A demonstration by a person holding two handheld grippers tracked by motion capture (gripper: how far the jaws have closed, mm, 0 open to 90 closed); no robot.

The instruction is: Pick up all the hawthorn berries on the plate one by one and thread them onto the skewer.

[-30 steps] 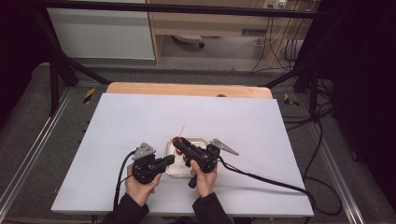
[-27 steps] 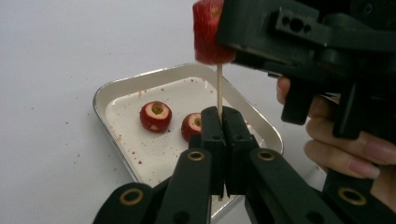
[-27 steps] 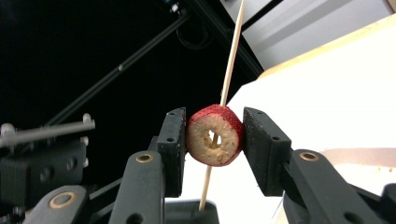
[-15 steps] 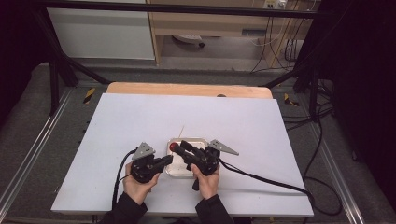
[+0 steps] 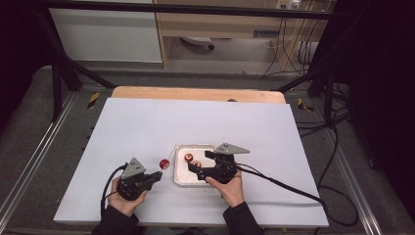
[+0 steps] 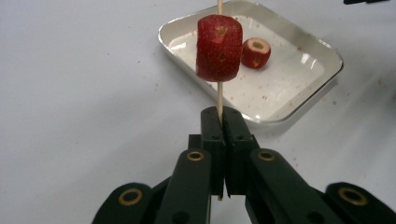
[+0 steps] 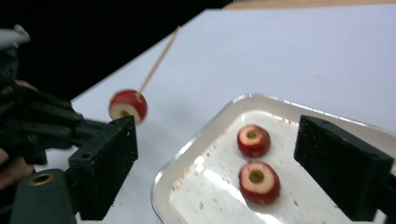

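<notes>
My left gripper (image 5: pixel 157 175) (image 6: pixel 219 116) is shut on a thin wooden skewer (image 6: pixel 219 95) (image 7: pixel 159 58). A cut strawberry (image 5: pixel 164 164) (image 6: pixel 219 49) (image 7: pixel 128 106) is threaded on it, held left of the white tray (image 5: pixel 182 180) (image 6: pixel 280 116) (image 7: pixel 187 168). Two more cut strawberries (image 5: pixel 188 157) (image 7: pixel 253 140) (image 7: pixel 259 182) lie in the tray. My right gripper (image 5: pixel 200 162) (image 7: pixel 224 172) hangs over the tray and points left. Its jaws have just been opening and now stand wide apart with nothing gripped.
The tray sits near the front middle of a white table top (image 5: pixel 195 122) with a wooden strip (image 5: pixel 195 94) along its far edge. Cables (image 5: pixel 293 188) trail from both grippers toward the front and right.
The left gripper has drawn away to the left with the skewer and its strawberry. The right gripper's jaws have opened and let go of that strawberry.
</notes>
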